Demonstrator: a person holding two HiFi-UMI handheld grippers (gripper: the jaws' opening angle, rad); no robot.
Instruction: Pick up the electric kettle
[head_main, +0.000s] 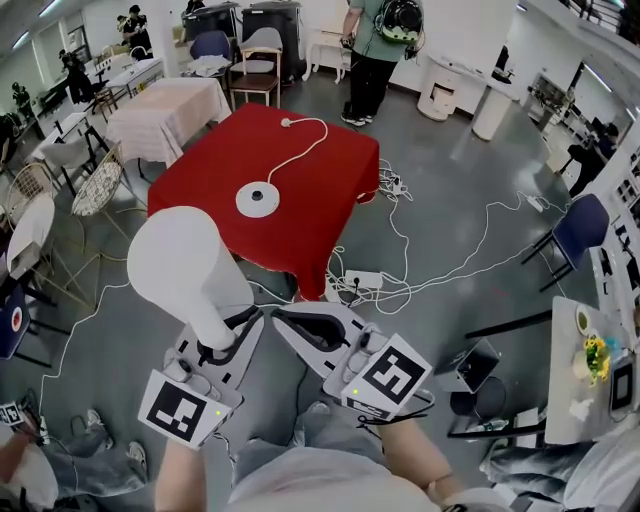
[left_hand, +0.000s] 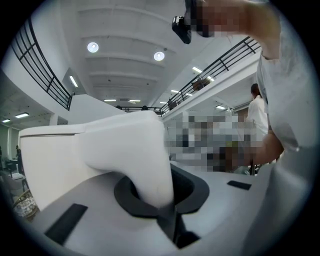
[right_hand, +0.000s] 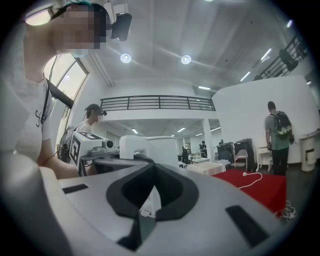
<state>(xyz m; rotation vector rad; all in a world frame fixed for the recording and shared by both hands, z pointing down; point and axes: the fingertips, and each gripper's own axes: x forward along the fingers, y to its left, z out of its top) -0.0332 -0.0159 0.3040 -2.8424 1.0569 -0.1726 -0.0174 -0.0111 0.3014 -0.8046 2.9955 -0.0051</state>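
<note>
L gripper (head_main: 222, 343) clamped on kettle (head_main: 180, 265) handle, kettle held in the air clear of its base (head_main: 264, 199) on red table (head_main: 335, 205); R gripper (head_main: 285, 320) jaws together, empty

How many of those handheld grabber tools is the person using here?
2. The left gripper is low on the left of the head view, shut on the white kettle. The right gripper is just beside it, shut and empty. None seem hidden.
</note>
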